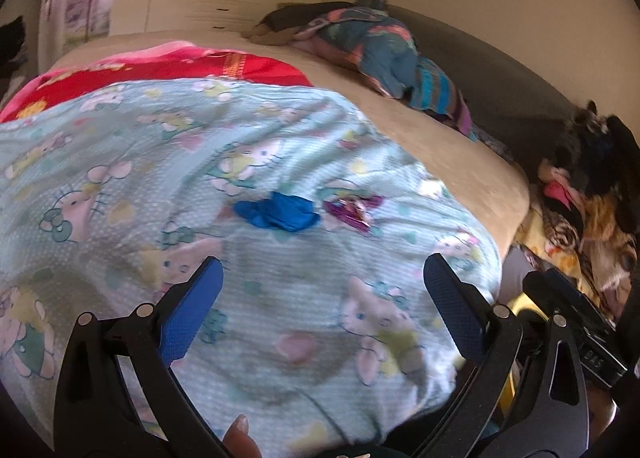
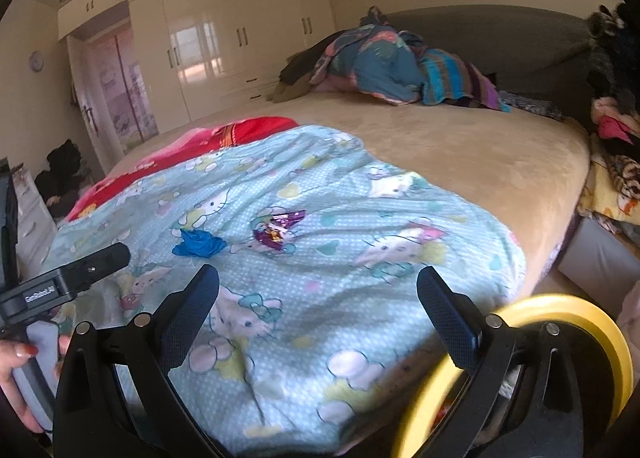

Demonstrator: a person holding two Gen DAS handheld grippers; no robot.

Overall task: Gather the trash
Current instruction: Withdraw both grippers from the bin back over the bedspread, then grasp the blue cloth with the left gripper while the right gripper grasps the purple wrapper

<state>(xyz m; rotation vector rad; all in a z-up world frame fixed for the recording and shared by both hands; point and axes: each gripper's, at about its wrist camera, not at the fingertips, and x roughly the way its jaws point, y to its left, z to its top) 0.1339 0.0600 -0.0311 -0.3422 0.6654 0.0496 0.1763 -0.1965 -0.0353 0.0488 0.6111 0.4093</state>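
Observation:
A crumpled blue wrapper [image 1: 278, 213] and a shiny purple foil wrapper [image 1: 354, 210] lie side by side on a light blue cartoon-print blanket [image 1: 200, 162] on the bed. They also show in the right wrist view: the blue wrapper [image 2: 199, 244], the purple foil wrapper [image 2: 277, 229]. My left gripper [image 1: 322, 278] is open and empty, hovering short of both wrappers. My right gripper [image 2: 318, 290] is open and empty, above the blanket [image 2: 360, 258] nearer than the wrappers. A yellow bin rim [image 2: 532, 314] sits at the bed's near right corner.
A red blanket [image 1: 180, 70] lies beyond the blue one. A heap of clothes [image 2: 400, 66] sits at the far side of the beige bed [image 2: 480, 154]. More clothes [image 2: 616, 146] pile at the right. White wardrobes [image 2: 224, 38] line the back wall.

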